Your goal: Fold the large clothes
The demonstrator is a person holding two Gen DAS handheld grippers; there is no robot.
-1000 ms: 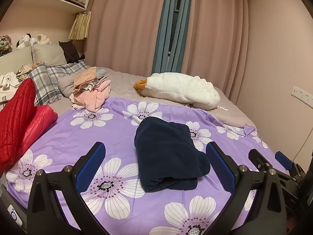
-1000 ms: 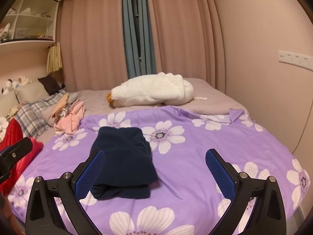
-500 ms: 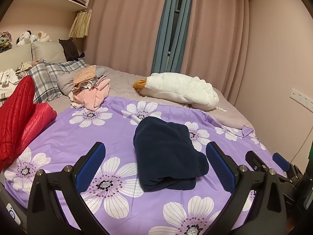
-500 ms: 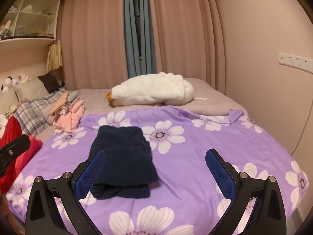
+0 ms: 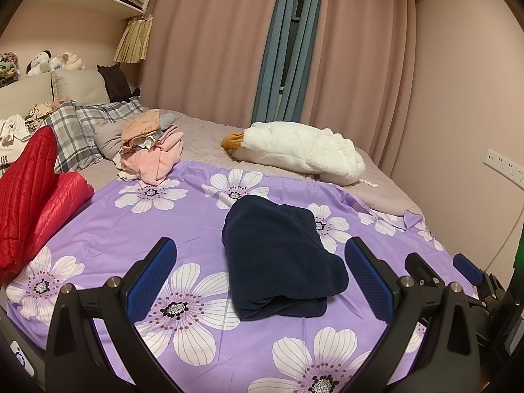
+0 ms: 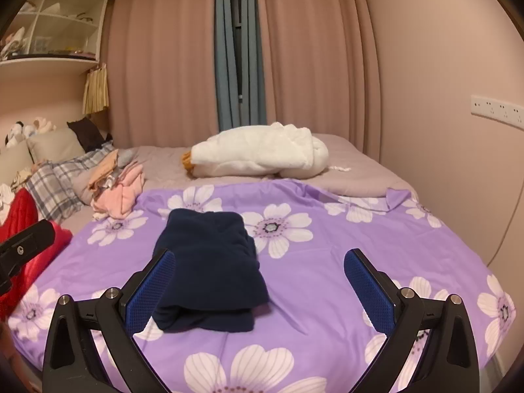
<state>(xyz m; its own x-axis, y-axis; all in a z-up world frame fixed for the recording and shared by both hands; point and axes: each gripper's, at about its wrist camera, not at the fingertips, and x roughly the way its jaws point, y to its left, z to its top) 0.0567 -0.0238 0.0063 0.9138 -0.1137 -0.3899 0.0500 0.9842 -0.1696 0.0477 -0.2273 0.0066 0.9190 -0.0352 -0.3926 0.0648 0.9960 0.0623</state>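
A dark navy fleece garment [image 5: 278,258] lies on the purple bedsheet printed with white flowers [image 5: 203,353], already doubled over into a compact, thick rectangle with its layered edges facing the cameras. Judged from that shape, the folding of this piece looks finished or very nearly so; at most a little squaring of the near edge seems left.

The left gripper [image 5: 260,278] hangs above the near part of the sheet with its blue-padded jaws spread wide and nothing between them; the navy garment sits just beyond and between the jaw tips in that view, not touched. The right gripper [image 6: 258,286] is likewise wide apart and empty, with the navy garment [image 6: 209,265] just beyond its left pad and untouched. Seen from the left wrist, the right gripper's black frame appears to the right of the navy garment, over the edge of the bed.

Well beyond the navy garment, toward the head of the bed, a loose heap of pink and peach clothes [image 5: 149,145] lies unfolded beside a grey plaid pillow [image 5: 78,131], and a red quilted jacket [image 5: 31,196] lies crumpled to the garment's left. A white plush goose with an orange beak [image 5: 294,152] rests behind it. If those clothes belong to the task, most of the work is probably ahead.
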